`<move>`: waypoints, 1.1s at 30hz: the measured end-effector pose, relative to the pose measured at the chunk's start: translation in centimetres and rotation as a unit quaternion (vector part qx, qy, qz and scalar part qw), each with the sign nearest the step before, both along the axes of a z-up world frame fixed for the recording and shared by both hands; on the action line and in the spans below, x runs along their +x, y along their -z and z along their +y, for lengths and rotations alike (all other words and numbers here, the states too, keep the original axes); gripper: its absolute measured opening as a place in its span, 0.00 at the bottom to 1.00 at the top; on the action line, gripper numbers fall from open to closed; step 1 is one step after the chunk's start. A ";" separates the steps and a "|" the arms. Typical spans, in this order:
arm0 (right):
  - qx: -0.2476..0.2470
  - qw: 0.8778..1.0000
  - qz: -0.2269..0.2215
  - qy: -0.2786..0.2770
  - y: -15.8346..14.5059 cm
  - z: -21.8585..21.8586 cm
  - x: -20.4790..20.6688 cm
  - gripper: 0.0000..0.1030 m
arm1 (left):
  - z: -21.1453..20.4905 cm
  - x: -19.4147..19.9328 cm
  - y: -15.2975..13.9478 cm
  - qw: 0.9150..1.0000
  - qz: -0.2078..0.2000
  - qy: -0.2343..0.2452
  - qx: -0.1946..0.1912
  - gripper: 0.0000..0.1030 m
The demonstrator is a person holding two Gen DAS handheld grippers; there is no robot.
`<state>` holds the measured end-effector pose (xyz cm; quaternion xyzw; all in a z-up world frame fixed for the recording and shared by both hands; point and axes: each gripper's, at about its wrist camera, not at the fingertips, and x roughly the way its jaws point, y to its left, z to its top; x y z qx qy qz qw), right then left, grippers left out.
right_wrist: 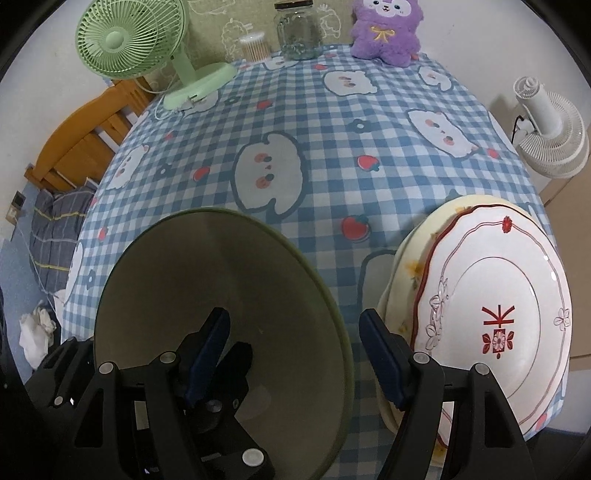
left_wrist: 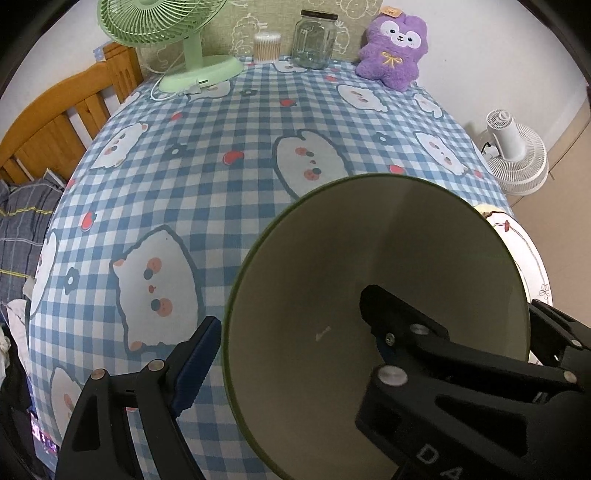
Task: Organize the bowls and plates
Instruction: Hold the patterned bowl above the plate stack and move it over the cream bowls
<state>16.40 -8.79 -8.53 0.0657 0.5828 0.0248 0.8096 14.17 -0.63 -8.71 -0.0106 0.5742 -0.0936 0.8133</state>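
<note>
A green bowl (left_wrist: 332, 266) (right_wrist: 207, 273) with a pale inside sits on the checked tablecloth (left_wrist: 207, 184) near its front edge. My left gripper (left_wrist: 291, 310) straddles the bowl's left rim, one finger outside and one inside, with the pads clear of the wall. My right gripper (right_wrist: 295, 315) straddles the right rim the same way, its outer finger (right_wrist: 384, 358) between the bowl and the plates. A white plate with red trim (right_wrist: 498, 314) (left_wrist: 532, 258) lies on a cream plate (right_wrist: 410, 258) at the right front corner.
Along the back edge stand a green desk fan (left_wrist: 173, 33), a cotton-swab tub (left_wrist: 266, 46), a glass jar (left_wrist: 314, 40) and a purple plush toy (left_wrist: 395, 48). A wooden bed frame (left_wrist: 62, 122) is on the left. A white floor fan (left_wrist: 517, 158) stands on the right.
</note>
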 end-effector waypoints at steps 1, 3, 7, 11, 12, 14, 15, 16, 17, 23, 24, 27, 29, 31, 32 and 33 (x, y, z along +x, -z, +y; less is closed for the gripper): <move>0.002 1.000 0.002 0.002 0.1 0.0 0.1 0.73 | 0.0 0.0 0.0 1.000 0.000 0.000 0.001 0.87; 0.005 1.000 0.005 0.004 0.3 0.1 0.1 0.73 | 0.0 0.0 0.0 1.000 0.000 -0.001 0.001 0.90; 0.010 1.000 0.013 0.009 0.5 0.1 0.3 0.73 | 0.2 0.0 0.1 1.000 0.000 0.000 0.001 0.91; 0.016 1.000 0.019 0.017 0.8 0.0 0.2 0.73 | 0.2 0.1 0.2 1.000 -0.002 0.005 0.004 0.90; 0.018 0.999 0.020 0.018 0.8 0.0 0.2 0.73 | 0.2 0.1 0.2 1.000 -0.003 0.008 0.002 0.89; 0.020 0.999 0.020 0.017 0.8 0.1 0.2 0.69 | 0.2 0.2 0.2 1.000 -0.002 0.012 -0.004 0.86; 0.023 0.999 0.020 0.015 0.8 0.2 0.2 0.67 | 0.4 0.2 0.2 1.000 -0.001 0.015 -0.011 0.83; 0.025 0.999 0.020 0.012 0.8 0.3 0.2 0.66 | 0.5 0.2 0.2 1.000 0.001 0.016 -0.017 0.82; 0.025 0.999 0.021 0.008 0.7 0.4 0.2 0.66 | 0.5 0.1 0.2 1.000 0.003 0.015 -0.026 0.79; 0.027 0.999 0.026 0.008 0.7 0.3 0.2 0.61 | 0.0 0.1 -0.1 0.998 0.016 0.032 -0.050 0.65; 0.024 0.999 0.025 0.010 0.6 0.3 0.2 0.59 | -0.1 0.0 -0.1 0.998 0.018 0.031 -0.048 0.65; 0.016 1.000 0.023 0.013 0.3 0.1 0.1 0.55 | -0.2 0.0 -0.1 0.998 0.022 0.030 -0.044 0.65; 0.012 1.000 0.022 0.014 0.2 0.0 -0.1 0.53 | -0.3 0.0 -0.1 0.998 0.024 0.029 -0.041 0.64; 0.008 1.000 0.023 0.013 0.2 -0.1 -0.1 0.52 | -0.4 0.0 -0.1 0.999 0.025 0.029 -0.037 0.64; 0.005 1.000 0.025 0.011 0.2 -0.1 -0.1 0.52 | -0.4 0.0 -0.2 0.999 0.026 0.029 -0.036 0.63; 0.000 1.000 0.026 0.009 0.1 0.0 0.0 0.52 | -0.4 0.0 -0.2 0.999 0.027 0.028 -0.036 0.62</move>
